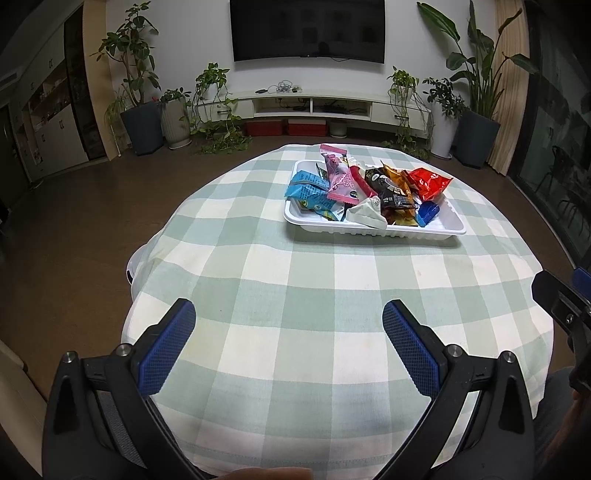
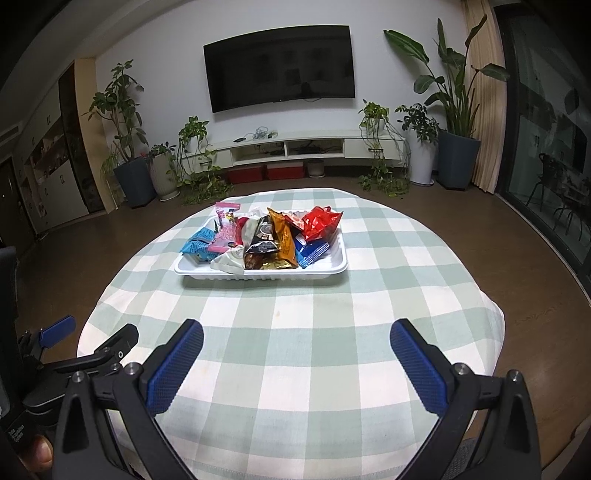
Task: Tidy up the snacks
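Observation:
A white plastic tray [image 1: 448, 229] [image 2: 334, 267] sits on the far half of a round table with a green-and-white checked cloth [image 1: 295, 295] [image 2: 295, 314]. Several snack packets are piled in it: a pink one [image 1: 340, 177] [image 2: 226, 230], blue ones [image 1: 308, 190] [image 2: 199, 242], a red one [image 1: 428, 181] [image 2: 319, 221], a dark one [image 1: 393, 192] [image 2: 262, 240] and a white one [image 1: 365, 214] [image 2: 229, 262]. My left gripper [image 1: 288, 314] [image 2: 90, 332] stands open near the table's front edge, empty. Beside it, my right gripper [image 2: 295, 332] is open too, also empty.
The bare cloth stretches between the grippers and the tray. Beyond the table lie a brown floor, a low white TV cabinet [image 2: 295, 147], a wall TV [image 1: 306, 29] and potted plants [image 2: 129, 177] along the wall. A finger [image 2: 37, 454] shows at the lower left.

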Action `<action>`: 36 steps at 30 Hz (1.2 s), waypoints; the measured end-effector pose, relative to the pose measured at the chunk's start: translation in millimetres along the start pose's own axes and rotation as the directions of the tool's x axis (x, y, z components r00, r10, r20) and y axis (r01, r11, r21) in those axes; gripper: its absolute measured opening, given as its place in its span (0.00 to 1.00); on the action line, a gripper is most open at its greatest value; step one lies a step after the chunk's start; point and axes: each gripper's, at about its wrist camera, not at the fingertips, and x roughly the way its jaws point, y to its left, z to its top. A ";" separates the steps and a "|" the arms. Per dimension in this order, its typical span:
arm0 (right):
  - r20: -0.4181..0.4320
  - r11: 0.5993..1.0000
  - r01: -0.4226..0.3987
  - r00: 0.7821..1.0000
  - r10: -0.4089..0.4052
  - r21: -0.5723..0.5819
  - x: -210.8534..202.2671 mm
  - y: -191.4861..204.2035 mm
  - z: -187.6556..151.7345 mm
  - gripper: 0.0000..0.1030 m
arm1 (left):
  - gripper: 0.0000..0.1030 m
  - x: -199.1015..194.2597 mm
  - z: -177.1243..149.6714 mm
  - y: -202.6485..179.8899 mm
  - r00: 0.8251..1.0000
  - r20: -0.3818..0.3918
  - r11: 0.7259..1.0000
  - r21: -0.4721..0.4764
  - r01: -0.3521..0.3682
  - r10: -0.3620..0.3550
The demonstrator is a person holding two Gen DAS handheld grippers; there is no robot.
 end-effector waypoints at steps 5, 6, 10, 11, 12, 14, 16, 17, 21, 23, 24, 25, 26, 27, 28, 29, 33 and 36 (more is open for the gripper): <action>0.001 1.000 -0.001 1.000 0.001 -0.001 -0.6 -0.2 0.4 1.00 | 1.00 0.5 -0.4 -0.4 1.000 -0.001 1.000 0.001 0.001 -0.001; 0.000 1.000 -0.001 1.000 0.001 -0.001 -0.6 -0.2 0.4 1.00 | 1.00 0.5 -0.4 -0.4 1.000 -0.002 1.000 0.001 0.001 -0.001; 0.000 1.000 -0.001 1.000 0.001 -0.001 -1.0 0.0 0.6 1.00 | 1.00 1.1 -1.1 -1.2 1.000 -0.004 1.000 0.005 0.003 -0.003; -0.001 1.000 -0.001 1.000 0.001 -0.002 -1.2 0.2 0.6 1.00 | 1.00 0.9 -0.8 -1.3 1.000 -0.004 1.000 0.004 0.002 -0.002; -0.001 1.000 0.000 1.000 0.000 -0.002 -1.3 0.3 0.5 1.00 | 1.00 0.9 -0.9 -1.2 1.000 -0.003 1.000 0.003 0.002 -0.002; 0.000 1.000 0.000 1.000 0.000 -0.002 -1.5 0.3 0.8 1.00 | 1.00 0.8 -0.9 -1.3 1.000 -0.003 1.000 0.003 0.002 -0.002; -0.001 1.000 0.000 1.000 0.000 -0.002 -1.6 0.4 0.9 1.00 | 1.00 0.9 -0.9 -1.2 1.000 -0.004 1.000 0.004 0.002 -0.002; -0.002 1.000 0.000 1.000 0.000 -0.002 -1.7 0.5 0.9 1.00 | 1.00 0.8 -0.8 -1.2 1.000 -0.004 1.000 0.004 0.002 -0.002; -0.005 1.000 0.001 1.000 -0.001 -0.003 -1.3 0.8 -0.5 1.00 | 1.00 1.0 -1.3 -1.3 1.000 -0.004 1.000 0.004 0.003 -0.003; -0.005 1.000 0.000 1.000 0.000 -0.004 -1.1 0.7 -2.5 1.00 | 1.00 0.9 -1.2 -1.4 1.000 -0.004 1.000 0.004 0.001 -0.001; -0.006 1.000 0.000 1.000 -0.001 -0.004 -1.2 0.7 -2.3 1.00 | 1.00 0.9 -1.2 -1.3 1.000 -0.004 1.000 0.004 0.001 -0.001; -0.007 1.000 0.001 1.000 -0.001 -0.005 -1.5 0.7 -3.3 1.00 | 1.00 0.6 -0.8 -1.4 1.000 -0.004 1.000 0.004 0.002 -0.002; -0.006 1.000 0.001 1.000 -0.001 -0.005 -1.5 0.8 -2.3 1.00 | 1.00 0.5 -0.8 -1.5 1.000 -0.004 1.000 0.004 0.001 -0.001; -0.006 1.000 0.001 1.000 -0.001 -0.004 -1.6 0.8 -2.1 1.00 | 1.00 0.6 -0.8 -1.4 1.000 -0.004 1.000 0.004 0.002 -0.002; -0.006 1.000 0.001 1.000 -0.001 -0.004 -1.7 0.9 -2.0 1.00 | 1.00 0.6 -0.8 -1.5 1.000 -0.004 1.000 0.004 0.002 -0.002; -0.007 1.000 0.001 1.000 -0.001 -0.005 -1.8 0.9 -1.9 1.00 | 1.00 0.6 -0.8 -1.5 1.000 -0.004 1.000 0.004 0.002 -0.002; -0.007 1.000 0.001 1.000 -0.001 -0.005 -2.5 1.1 -1.5 1.00 | 1.00 0.8 -1.2 -1.6 1.000 -0.004 1.000 0.004 0.003 -0.003; -0.007 1.000 0.001 1.000 -0.001 -0.005 -2.9 1.1 -1.2 1.00 | 1.00 1.1 -1.7 -2.2 1.000 -0.005 1.000 0.006 0.002 -0.001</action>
